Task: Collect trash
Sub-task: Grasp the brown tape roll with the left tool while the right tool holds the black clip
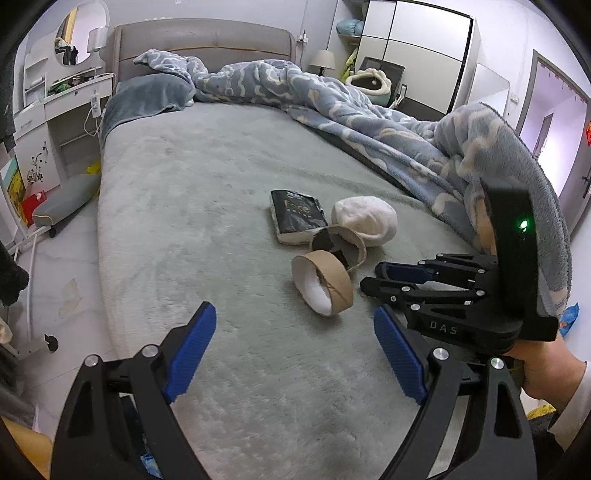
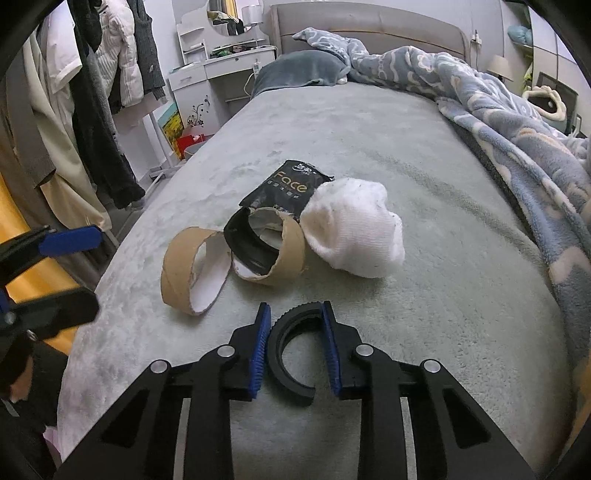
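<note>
Nearest to us, in the right wrist view, our right tongs [image 2: 295, 350] were clamped on a black C-shaped plastic ring [image 2: 286, 363], one blue pad against each side of it, just above the grey bed sheet [image 2: 424, 332]; from the left wrist view the same right tongs [image 1: 384, 275] showed side-on, low over the bed, just right of the trash. Our left tongs [image 1: 295, 354] stood wide apart with nothing between the pads, hovering over the sheet [image 1: 221, 258] short of the pile.

Just beyond the tongs lay the trash, gathered mid-bed: a torn cardboard ring [image 2: 184, 273] with a white inner face lay nearest; touching it on the far side was a second cardboard ring [image 2: 286, 254] with a black band [image 2: 240, 243] nested inside it; a white sock [image 2: 354, 229] rested against that ring on its right; behind them a black packet [image 2: 291, 188] printed "Face" lay flat, its near edge tucked under the sock and ring.

Farther off, a blue patterned blanket [image 2: 498, 122] was bunched along the right side of the bed; a grey-blue pillow [image 2: 303, 70] sat at the headboard [image 2: 369, 26]; left of the bed, clothes [image 2: 92, 92] hung from a rack near a white dresser [image 2: 221, 74].
</note>
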The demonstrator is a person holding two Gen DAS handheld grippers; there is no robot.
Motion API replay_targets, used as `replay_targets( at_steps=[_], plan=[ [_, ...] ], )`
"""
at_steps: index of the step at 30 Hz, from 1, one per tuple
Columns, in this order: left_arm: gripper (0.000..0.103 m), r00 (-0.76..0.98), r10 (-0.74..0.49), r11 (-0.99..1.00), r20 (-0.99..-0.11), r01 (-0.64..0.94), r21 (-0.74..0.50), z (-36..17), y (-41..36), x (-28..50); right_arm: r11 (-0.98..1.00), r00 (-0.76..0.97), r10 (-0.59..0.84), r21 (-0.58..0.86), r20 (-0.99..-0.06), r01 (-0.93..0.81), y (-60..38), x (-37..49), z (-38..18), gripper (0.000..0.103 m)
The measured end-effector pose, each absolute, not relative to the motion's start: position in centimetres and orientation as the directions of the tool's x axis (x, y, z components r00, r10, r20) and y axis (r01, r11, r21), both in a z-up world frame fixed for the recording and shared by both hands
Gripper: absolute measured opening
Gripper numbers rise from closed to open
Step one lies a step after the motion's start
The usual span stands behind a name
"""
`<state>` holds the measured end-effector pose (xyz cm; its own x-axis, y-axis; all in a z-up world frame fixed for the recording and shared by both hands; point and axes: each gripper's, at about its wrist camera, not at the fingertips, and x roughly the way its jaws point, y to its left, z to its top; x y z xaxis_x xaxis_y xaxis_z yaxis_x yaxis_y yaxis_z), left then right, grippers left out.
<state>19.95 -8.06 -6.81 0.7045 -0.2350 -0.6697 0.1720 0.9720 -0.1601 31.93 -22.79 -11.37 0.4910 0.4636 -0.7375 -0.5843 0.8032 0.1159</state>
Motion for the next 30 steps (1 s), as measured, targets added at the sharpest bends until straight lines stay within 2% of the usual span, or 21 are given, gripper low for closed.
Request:
replay_targets(
  at_steps=[16, 26, 30],
  plan=[
    [0.088, 0.709, -0.172, 0.985, -0.684, 0.14, -0.102, -8.6, -11.4, 21.3, 0.836, 0.525, 0.481, 0.187, -0.702, -0.516, -26.5, 31.9, -9.8, 0.027],
    [0.083, 0.721, -0.125, 0.992, -0.682, 0.095, -0.081, -9.1, -12.5, 22.6, 0.84, 0.529, 0.485, 0.201, -0.696, -0.505, -27.5, 31.9, -9.6, 0.027],
    [0.077, 0.722, -0.116, 0.993, -0.682, 0.079, -0.086, -9.2, -12.5, 23.1, 0.839, 0.53, 0.487, 0.203, -0.694, -0.505, -27.5, 31.8, -9.6, 0.027]
  ],
)
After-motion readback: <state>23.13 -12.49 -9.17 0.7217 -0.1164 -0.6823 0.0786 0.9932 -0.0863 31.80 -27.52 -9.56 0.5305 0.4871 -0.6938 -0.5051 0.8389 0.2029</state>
